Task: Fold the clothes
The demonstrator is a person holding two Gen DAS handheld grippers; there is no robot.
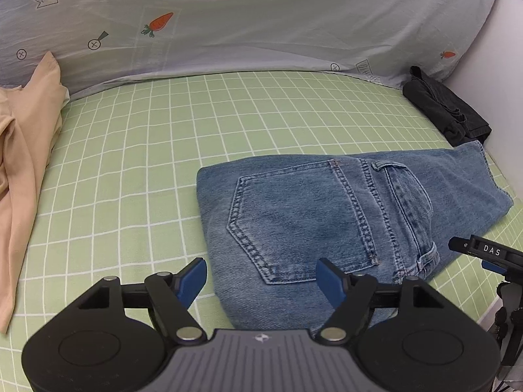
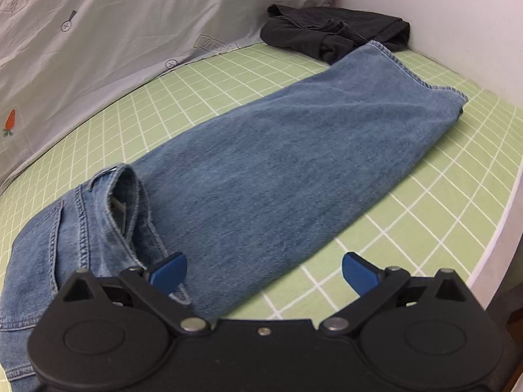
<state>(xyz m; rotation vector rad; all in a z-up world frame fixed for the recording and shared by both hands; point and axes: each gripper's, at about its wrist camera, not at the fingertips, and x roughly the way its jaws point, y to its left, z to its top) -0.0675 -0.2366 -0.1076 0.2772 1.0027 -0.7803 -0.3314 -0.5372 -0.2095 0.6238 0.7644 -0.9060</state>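
A pair of blue jeans (image 1: 310, 215) lies folded lengthwise on the green checked sheet (image 1: 137, 150), back pocket (image 1: 294, 219) facing up. My left gripper (image 1: 261, 277) hovers over the seat end, open, with its blue pads (image 1: 193, 277) apart and pressing on nothing. In the right wrist view the jeans (image 2: 278, 163) stretch away to the far right, and the waistband (image 2: 124, 202) gapes at the left. My right gripper (image 2: 264, 272) stands wide open above the near edge of the leg, empty. The right tool's black body (image 1: 490, 250) shows at the right edge of the left wrist view.
A beige garment (image 1: 26, 163) lies crumpled at the left. A folded black garment (image 1: 447, 111) (image 2: 336, 32) sits in the far right corner against the white wall (image 2: 441, 16). Grey bedding with carrot prints (image 1: 261, 26) bounds the back. The bed's edge (image 2: 510, 212) runs along the right.
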